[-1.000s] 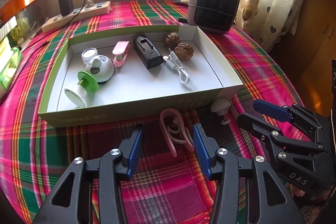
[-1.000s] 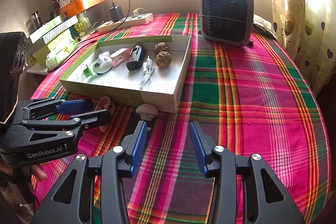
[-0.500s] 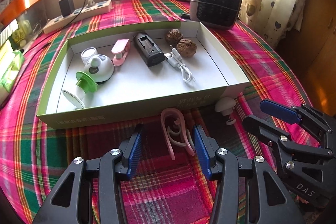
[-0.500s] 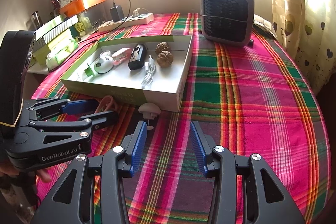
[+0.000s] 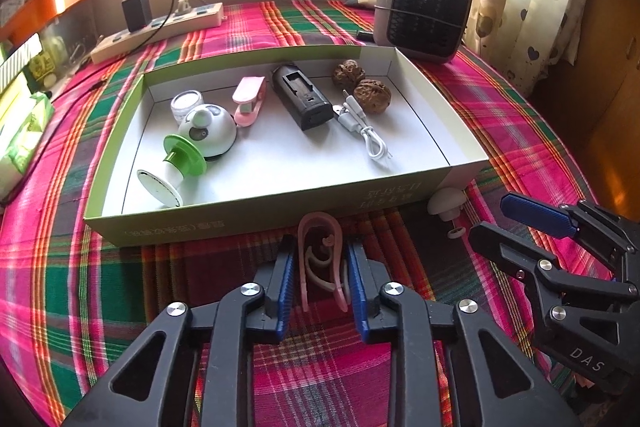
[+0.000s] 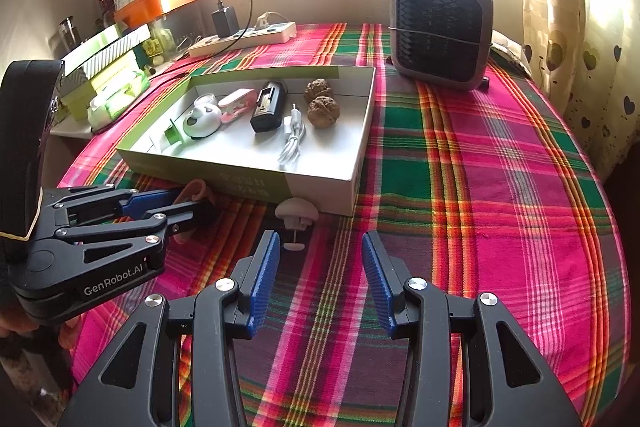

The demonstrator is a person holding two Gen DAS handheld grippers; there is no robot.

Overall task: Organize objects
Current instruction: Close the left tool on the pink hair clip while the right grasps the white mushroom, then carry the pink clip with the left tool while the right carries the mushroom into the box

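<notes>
A pink clip-shaped object (image 5: pixel 320 259) lies on the plaid cloth just in front of the shallow white box (image 5: pixel 280 207). My left gripper (image 5: pixel 320 267) has closed in on it, blue pads touching both of its sides. It also shows in the right wrist view (image 6: pixel 196 191), partly hidden by the left gripper (image 6: pixel 176 207). A white mushroom-shaped knob (image 6: pixel 296 213) lies by the box's near right corner. My right gripper (image 6: pixel 320 267) is open and empty just behind the knob. The box holds walnuts (image 5: pixel 372 91), a white cable, a black holder and other small items.
A grey fan heater (image 5: pixel 424 15) stands behind the box on the right. A power strip with a charger (image 5: pixel 160 27) lies at the back left. Green boxes (image 6: pixel 108 75) and an orange tray sit off the table's left side. Curtains hang on the right.
My left gripper moved forward around the pink clip and its jaws narrowed onto it. The right gripper stayed open and barely moved.
</notes>
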